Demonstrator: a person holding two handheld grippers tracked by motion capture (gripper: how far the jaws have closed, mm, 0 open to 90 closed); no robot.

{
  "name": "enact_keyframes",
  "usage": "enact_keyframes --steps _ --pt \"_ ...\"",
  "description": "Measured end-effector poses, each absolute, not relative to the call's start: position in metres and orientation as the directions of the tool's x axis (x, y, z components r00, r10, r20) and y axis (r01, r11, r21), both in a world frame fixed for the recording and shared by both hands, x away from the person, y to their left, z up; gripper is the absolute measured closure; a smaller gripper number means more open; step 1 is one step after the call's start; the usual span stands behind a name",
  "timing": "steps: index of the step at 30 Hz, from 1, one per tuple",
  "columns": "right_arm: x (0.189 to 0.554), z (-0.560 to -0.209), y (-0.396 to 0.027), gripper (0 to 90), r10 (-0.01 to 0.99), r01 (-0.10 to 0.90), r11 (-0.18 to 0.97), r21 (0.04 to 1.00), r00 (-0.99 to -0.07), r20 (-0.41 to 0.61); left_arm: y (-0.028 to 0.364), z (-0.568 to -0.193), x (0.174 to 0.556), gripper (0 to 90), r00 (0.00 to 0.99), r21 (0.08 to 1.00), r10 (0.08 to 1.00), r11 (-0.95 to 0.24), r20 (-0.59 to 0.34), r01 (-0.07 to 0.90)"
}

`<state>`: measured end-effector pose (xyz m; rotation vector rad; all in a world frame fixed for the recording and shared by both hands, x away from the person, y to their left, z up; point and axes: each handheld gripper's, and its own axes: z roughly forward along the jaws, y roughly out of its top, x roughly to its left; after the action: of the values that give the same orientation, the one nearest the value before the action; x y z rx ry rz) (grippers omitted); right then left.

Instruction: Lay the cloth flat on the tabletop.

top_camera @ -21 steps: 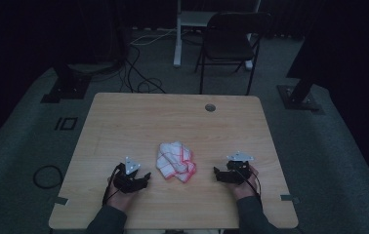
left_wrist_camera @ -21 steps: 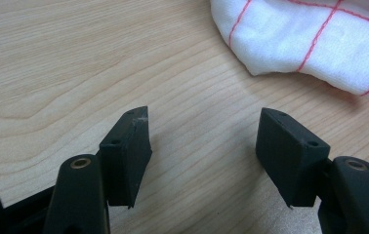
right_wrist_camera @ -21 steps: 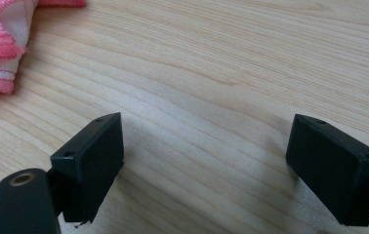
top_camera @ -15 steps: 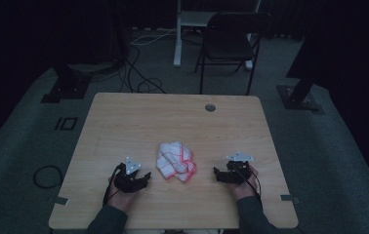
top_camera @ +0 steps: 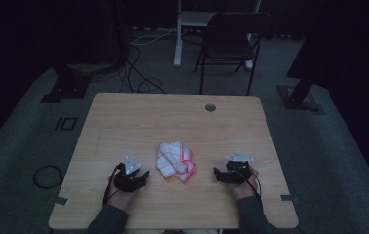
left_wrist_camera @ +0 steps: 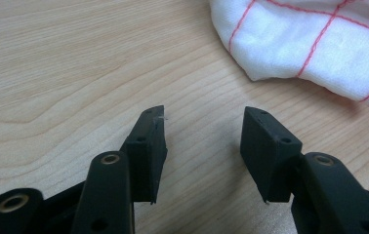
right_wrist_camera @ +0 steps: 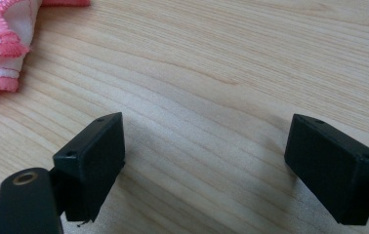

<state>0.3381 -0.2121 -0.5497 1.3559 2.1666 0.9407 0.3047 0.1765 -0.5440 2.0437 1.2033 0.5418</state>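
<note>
Nothing moved: one cloth (top_camera: pixel 175 161) between two open grippers, left gripper (top_camera: pixel 142 176), right gripper (top_camera: pixel 217 174).

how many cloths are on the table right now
1: a crumpled white cloth with red lines, lying near the middle of the wooden table, between the two grippers.

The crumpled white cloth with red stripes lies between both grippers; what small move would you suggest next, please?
Probably ease the left gripper forward to the crumpled white cloth with red stripes: its fingers stand open and empty, just short of the cloth's edge.
</note>
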Motion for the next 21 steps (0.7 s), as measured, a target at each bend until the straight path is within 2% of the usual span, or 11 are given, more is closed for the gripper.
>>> enact_keyframes --steps 10,21 --pt "0.338 -0.55 -0.212 15.1 0.898 0.617 0.298 0.728 -0.44 0.006 0.174 -0.539 0.304 53.5 0.496 0.737 0.868 -0.329 -0.009 0.59" --pt "0.338 -0.55 -0.212 15.3 0.898 0.617 0.298 0.728 -0.44 0.005 0.166 -0.52 0.301 54.9 0.55 0.766 0.835 -0.342 -0.018 0.544"
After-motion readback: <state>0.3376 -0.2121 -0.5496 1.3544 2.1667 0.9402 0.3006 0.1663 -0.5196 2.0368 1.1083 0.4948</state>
